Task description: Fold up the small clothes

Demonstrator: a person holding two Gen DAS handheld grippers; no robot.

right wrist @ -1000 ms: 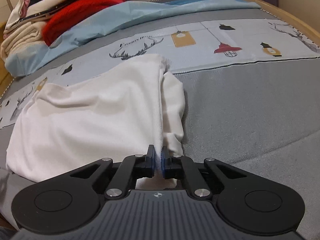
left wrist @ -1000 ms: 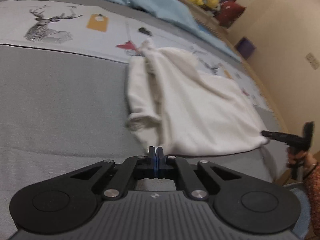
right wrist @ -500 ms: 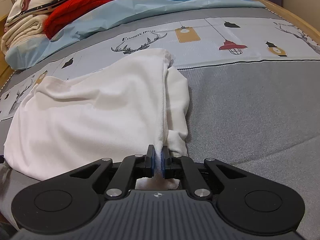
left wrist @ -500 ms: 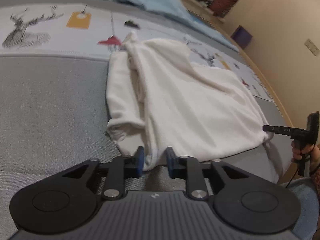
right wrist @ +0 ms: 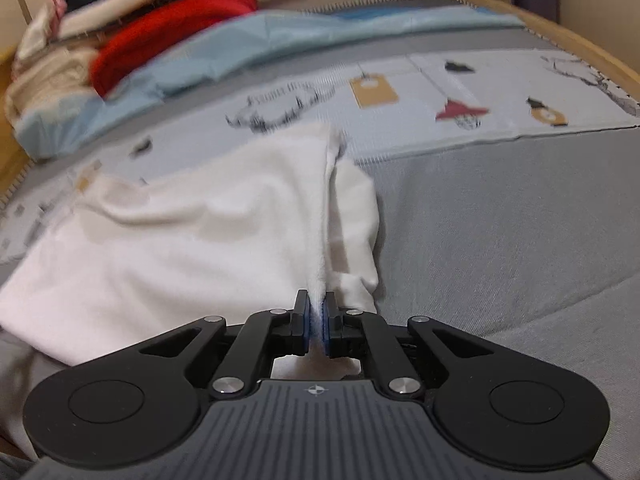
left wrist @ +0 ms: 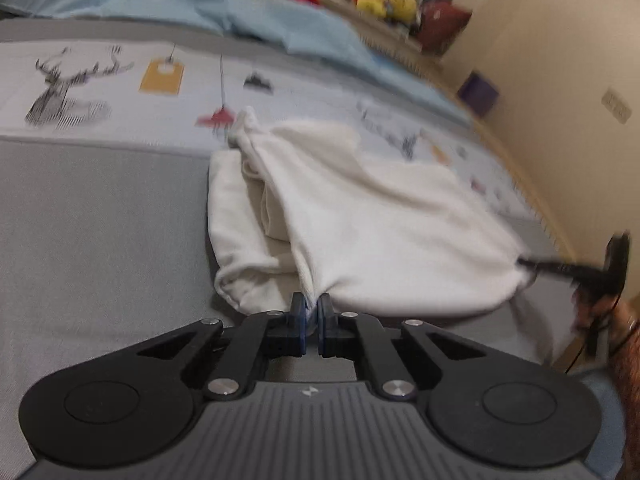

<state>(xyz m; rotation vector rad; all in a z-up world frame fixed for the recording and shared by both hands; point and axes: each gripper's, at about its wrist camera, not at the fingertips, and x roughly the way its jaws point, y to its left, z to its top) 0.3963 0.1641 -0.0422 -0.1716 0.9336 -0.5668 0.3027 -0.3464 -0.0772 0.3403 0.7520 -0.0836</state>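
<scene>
White garment, soft, light and likely limp, is lying on the bed, left gripper having just closed on its near hem and right gripper clamping another edge.

This is looking like a bedroom in a home. A bed is filling both views, wearing a grey cover with printed deer and lamps. A light blue blanket is lying across its far part, and a pile of folded clothes is sitting behind. Yellow soft toys are resting beside the beige wall.
</scene>
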